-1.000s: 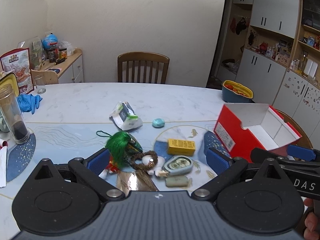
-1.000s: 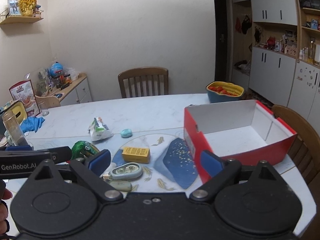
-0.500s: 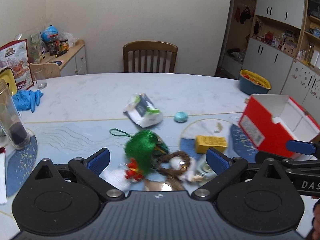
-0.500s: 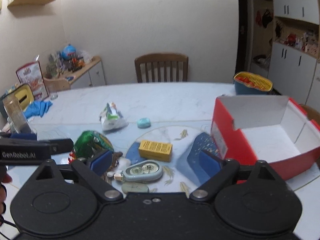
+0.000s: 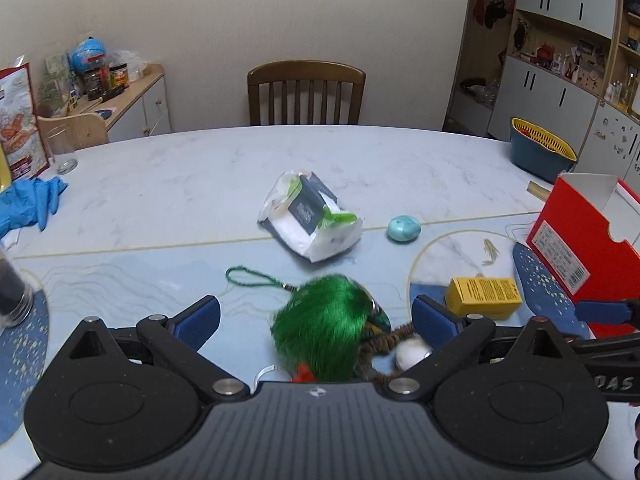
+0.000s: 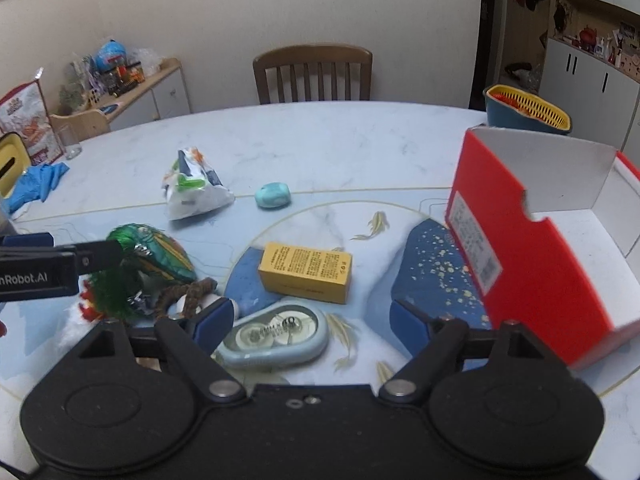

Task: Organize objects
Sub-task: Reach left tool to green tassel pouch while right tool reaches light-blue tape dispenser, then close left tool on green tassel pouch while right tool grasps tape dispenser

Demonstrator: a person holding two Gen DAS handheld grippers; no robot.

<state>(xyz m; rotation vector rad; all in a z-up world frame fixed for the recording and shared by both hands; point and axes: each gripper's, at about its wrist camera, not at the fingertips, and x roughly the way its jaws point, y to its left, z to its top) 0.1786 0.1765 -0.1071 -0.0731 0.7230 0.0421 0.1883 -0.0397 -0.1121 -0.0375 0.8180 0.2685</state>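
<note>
My left gripper (image 5: 316, 316) is open and empty, low over a green tassel ornament (image 5: 324, 332) with a brown wreath (image 5: 384, 342) beside it. My right gripper (image 6: 312, 320) is open and empty, just above a pale blue tape dispenser (image 6: 276, 336). A yellow box (image 6: 306, 272) lies beyond it, also in the left wrist view (image 5: 484, 296). A red open box (image 6: 536, 248) stands to the right. A tissue pack (image 5: 310, 216) and a teal soap (image 5: 404, 229) lie farther out.
A wooden chair (image 5: 306, 92) stands behind the marble table (image 5: 180, 176). Blue gloves (image 5: 32, 200) and a glass (image 5: 62, 150) sit at the left. A blue and yellow basket (image 6: 524, 114) sits at the far right. A dark jar (image 5: 12, 292) stands near left.
Both grippers moved forward and lower toward the clutter. The left view swung right to left, so the ornament now sits between its fingers. The dispenser is now between the right fingers.
</note>
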